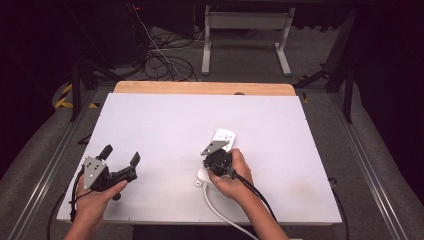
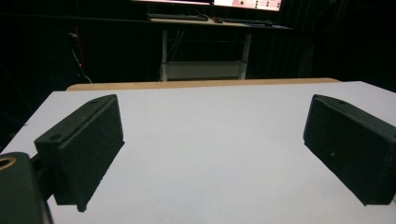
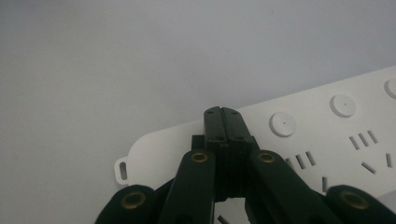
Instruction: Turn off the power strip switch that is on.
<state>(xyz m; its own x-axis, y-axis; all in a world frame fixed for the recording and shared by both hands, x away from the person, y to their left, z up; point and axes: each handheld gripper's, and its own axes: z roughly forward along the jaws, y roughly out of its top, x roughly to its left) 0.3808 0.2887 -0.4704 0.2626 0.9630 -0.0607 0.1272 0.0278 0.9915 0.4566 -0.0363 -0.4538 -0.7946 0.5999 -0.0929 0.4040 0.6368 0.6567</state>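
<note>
Two grippers: one in each of the person's hands, both over the white table (image 1: 165,120).
Left gripper (image 1: 121,156): held at the near left of the table, angled toward the far right; the left hand (image 1: 97,197) wraps its body from behind.
Left jaws: spread wide apart, nothing between them; in the left gripper view the two black pads (image 2: 86,149) stand at either side of bare white tabletop.
Right gripper (image 1: 218,159): near centre-right, pointing down onto the power strip (image 1: 222,137), with the right hand (image 1: 234,177) around it.
Right jaws: pressed flat together with no gap in the right gripper view; the closed tips (image 3: 222,122) sit over the strip's top face near its rounded end. Whether they touch it cannot be told.
Power strip: white, lying flat on the table, right of centre; round buttons (image 3: 283,124) and socket slots run along its top, and a small mounting tab (image 3: 122,170) juts from its end.
Cord (image 1: 220,212): white, leaves the strip's near end and runs off the near edge of the table.
Far edge: a strip of bare wood (image 1: 200,88) shows beyond the white surface.
</note>
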